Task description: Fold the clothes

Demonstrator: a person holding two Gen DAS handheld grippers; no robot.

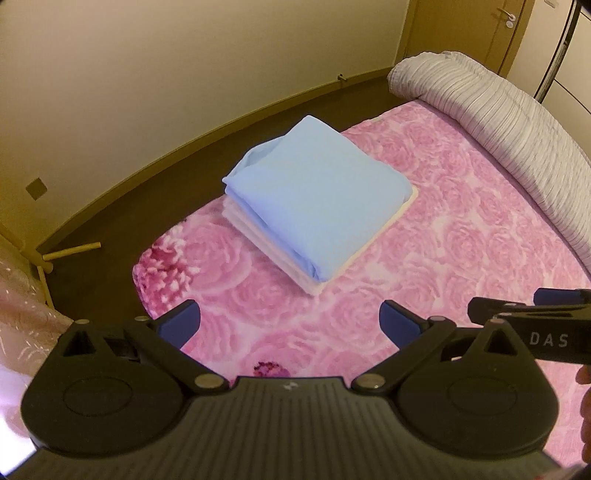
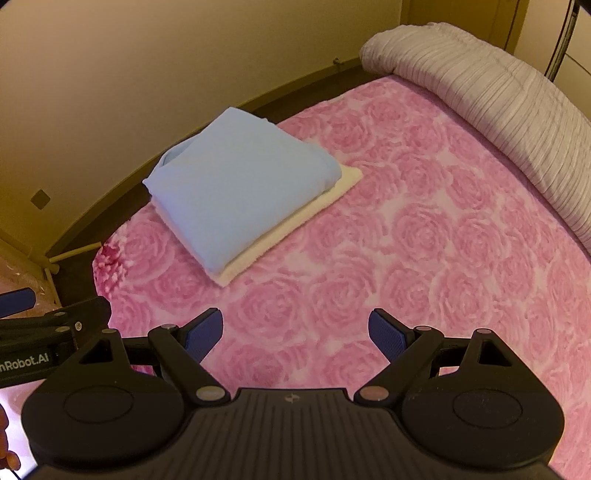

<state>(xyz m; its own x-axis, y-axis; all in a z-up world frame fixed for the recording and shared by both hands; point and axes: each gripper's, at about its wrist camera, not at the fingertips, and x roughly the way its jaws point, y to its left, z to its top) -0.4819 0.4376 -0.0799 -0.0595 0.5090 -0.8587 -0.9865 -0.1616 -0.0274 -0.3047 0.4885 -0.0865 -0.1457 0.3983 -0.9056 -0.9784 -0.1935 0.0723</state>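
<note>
A folded light blue garment [image 1: 317,195] [image 2: 240,184] lies on top of a stack of folded cream cloths [image 1: 258,236] [image 2: 295,221] on the pink rose-patterned bed cover [image 1: 443,240] [image 2: 424,240]. My left gripper [image 1: 290,325] hovers open above the cover, short of the stack, with nothing between its blue pads. My right gripper [image 2: 295,334] is open too, empty, to the right of the stack and nearer than it. Each gripper shows at the edge of the other's view: the right one [image 1: 532,314] and the left one [image 2: 37,317].
A rolled grey striped duvet [image 1: 498,122] [image 2: 480,99] lies along the far right side of the bed. Dark floor [image 1: 110,229] and a cream wall [image 1: 184,74] lie beyond the bed's left edge. A wooden door [image 1: 480,29] stands at the back right. Pink fabric [image 1: 22,306] hangs at the left.
</note>
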